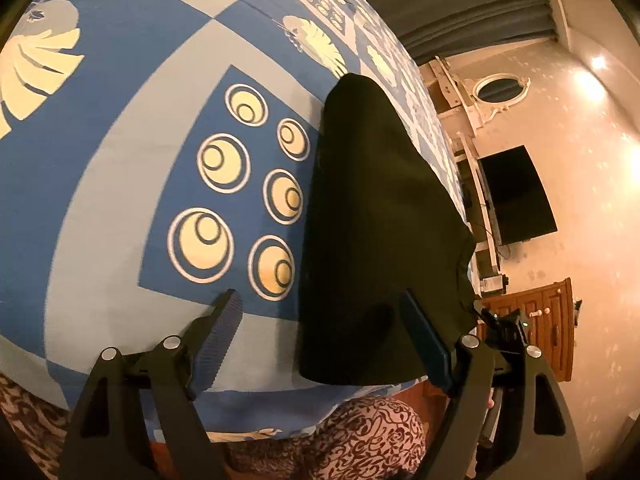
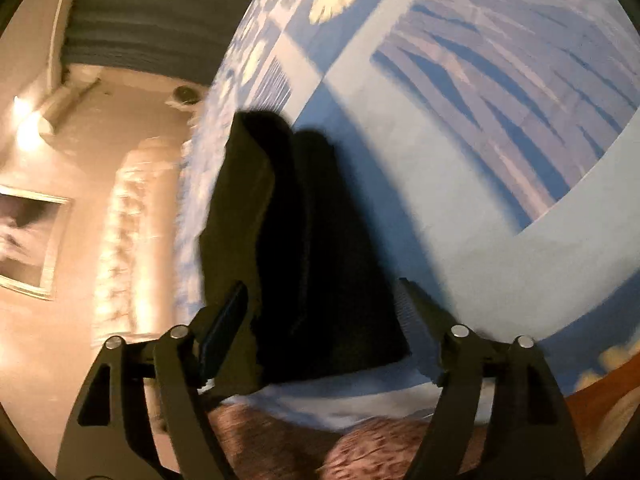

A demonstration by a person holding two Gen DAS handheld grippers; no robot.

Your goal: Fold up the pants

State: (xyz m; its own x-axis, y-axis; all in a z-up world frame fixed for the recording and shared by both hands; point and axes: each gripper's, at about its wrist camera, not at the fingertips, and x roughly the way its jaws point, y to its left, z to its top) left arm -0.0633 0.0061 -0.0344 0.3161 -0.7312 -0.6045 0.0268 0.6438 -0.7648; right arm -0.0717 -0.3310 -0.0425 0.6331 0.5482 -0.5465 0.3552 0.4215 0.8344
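Dark pants [image 1: 380, 220] lie in a long folded strip on a blue patterned bedsheet [image 1: 120, 200], near the bed's right side. My left gripper [image 1: 320, 304] hovers open over their near end. Its right finger is above the cloth and its left finger above bare sheet. The right wrist view is blurred. There the pants [image 2: 304, 240] run away from me, with a lighter fold along their left side. My right gripper [image 2: 322, 288] is open and straddles their near end, and its pads do not press on the cloth.
The bed's near edge [image 1: 280, 412] is just below the grippers, with a person's patterned clothing [image 1: 368, 440] against it. Right of the bed are a wall-mounted dark screen [image 1: 516, 196], a wooden cabinet [image 1: 536, 320] and a grey curtain [image 1: 460, 0].
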